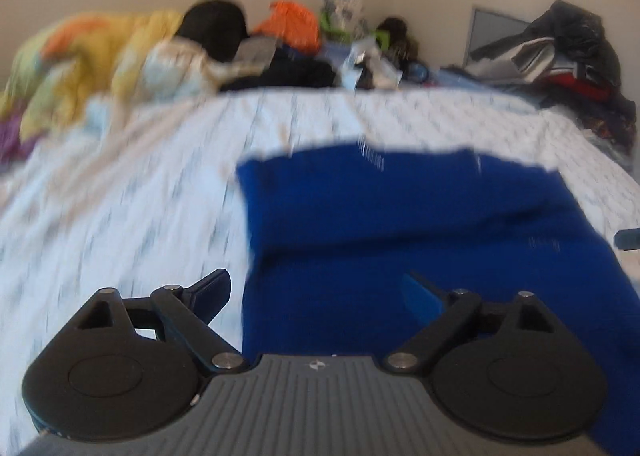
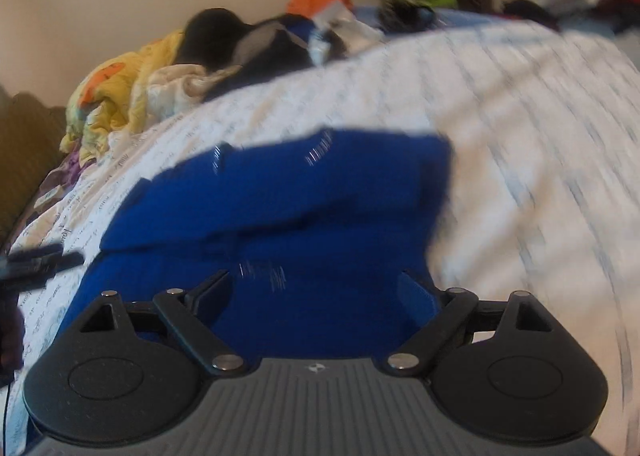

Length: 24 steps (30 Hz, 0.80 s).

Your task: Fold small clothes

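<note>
A: Where is the cloth?
B: The blue cloth (image 1: pixel 420 223) lies folded on the bed (image 1: pixel 120 195), centre-right of the left view.
A: The grippers?
B: Left gripper (image 1: pixel 320 296) and right gripper (image 2: pixel 320 292) gape wide, holding nothing. Bare sheet fills the left; piled clothes (image 1: pixel 120 51) line the top.

Open sheet (image 1: pixel 120 195) is stretching wide to the left of the blue garment (image 1: pixel 400 223), giving a gripper clear passage there. More bare sheet is lying to the garment's right in the right wrist view. Along the far edge, a yellow blanket (image 1: pixel 100 51), dark clothes (image 1: pixel 288 71) and a piled heap (image 1: pixel 568 55) are blocking the way toward the wall.
</note>
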Available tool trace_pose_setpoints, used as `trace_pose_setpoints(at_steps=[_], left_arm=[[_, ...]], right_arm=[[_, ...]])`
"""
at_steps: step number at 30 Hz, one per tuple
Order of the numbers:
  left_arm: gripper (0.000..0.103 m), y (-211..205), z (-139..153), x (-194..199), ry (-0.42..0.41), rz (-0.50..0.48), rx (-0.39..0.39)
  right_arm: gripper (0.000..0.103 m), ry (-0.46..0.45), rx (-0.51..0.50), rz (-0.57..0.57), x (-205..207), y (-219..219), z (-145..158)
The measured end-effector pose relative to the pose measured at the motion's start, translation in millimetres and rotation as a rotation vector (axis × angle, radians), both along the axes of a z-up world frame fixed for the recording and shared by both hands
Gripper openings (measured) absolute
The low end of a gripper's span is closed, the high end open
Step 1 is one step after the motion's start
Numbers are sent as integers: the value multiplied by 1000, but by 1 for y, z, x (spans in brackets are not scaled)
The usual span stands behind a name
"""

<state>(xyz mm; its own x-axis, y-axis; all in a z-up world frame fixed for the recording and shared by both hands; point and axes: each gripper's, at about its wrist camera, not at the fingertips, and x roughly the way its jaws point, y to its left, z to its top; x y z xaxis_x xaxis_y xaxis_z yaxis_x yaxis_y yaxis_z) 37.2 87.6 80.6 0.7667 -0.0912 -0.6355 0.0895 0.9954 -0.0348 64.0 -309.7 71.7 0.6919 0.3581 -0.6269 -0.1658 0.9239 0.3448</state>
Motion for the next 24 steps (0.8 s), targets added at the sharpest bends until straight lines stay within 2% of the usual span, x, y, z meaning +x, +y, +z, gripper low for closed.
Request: trace_pose_setpoints(at_steps=[2, 3, 4, 5, 6, 7, 9, 12, 15, 16, 17, 18, 19, 20, 21, 22, 24], left_arm=[[87, 10, -16, -10, 74, 59, -32], [80, 16, -23, -12, 123, 86, -52], [67, 15, -24, -14, 109, 104, -40], [53, 16, -24, -18, 106, 103, -29], [18, 15, -22, -16, 104, 100, -22], [5, 18, -20, -15, 123, 105, -47], [5, 22, -16, -9, 142, 137, -49], [6, 27, -15, -21, 114, 148, 20], [9, 28, -22, -37, 106, 115, 28], [18, 29, -20, -42, 114, 120, 10], [20, 33, -17, -47, 128, 120, -36], [39, 37, -15, -54, 143, 125, -85], [62, 43, -13, -64, 161, 128, -158], [69, 49, -14, -73, 179, 126, -237], [72, 54, -16, -82, 203, 116, -306], [73, 55, -18, -92, 204, 110, -349], [72, 55, -19, -104, 207, 112, -382]], right_arm=[[90, 39, 21, -69, -24, -16, -13], [91, 61, 29, -100, -30, -22, -18], [90, 84, 44, -114, -33, -26, -25], [80, 68, 54, -102, -38, -25, -28], [50, 69, 57, -65, -40, -21, -29], [27, 74, 34, -55, -39, -18, -29], [6, 108, 37, -49, -33, -20, -29], [4, 101, 7, -87, -40, -36, -30], [4, 99, 80, -124, -53, -57, -37], [5, 111, 107, -141, -57, -61, -37], [10, 134, 148, -158, -61, -64, -37], [19, 164, 214, -167, -67, -69, -36], [27, 187, 294, -157, -74, -75, -35], [56, 204, 377, -126, -83, -79, -35], [78, 217, 439, -89, -93, -82, -35], [84, 225, 457, -68, -102, -84, -34], [84, 262, 440, -58, -110, -86, -35]])
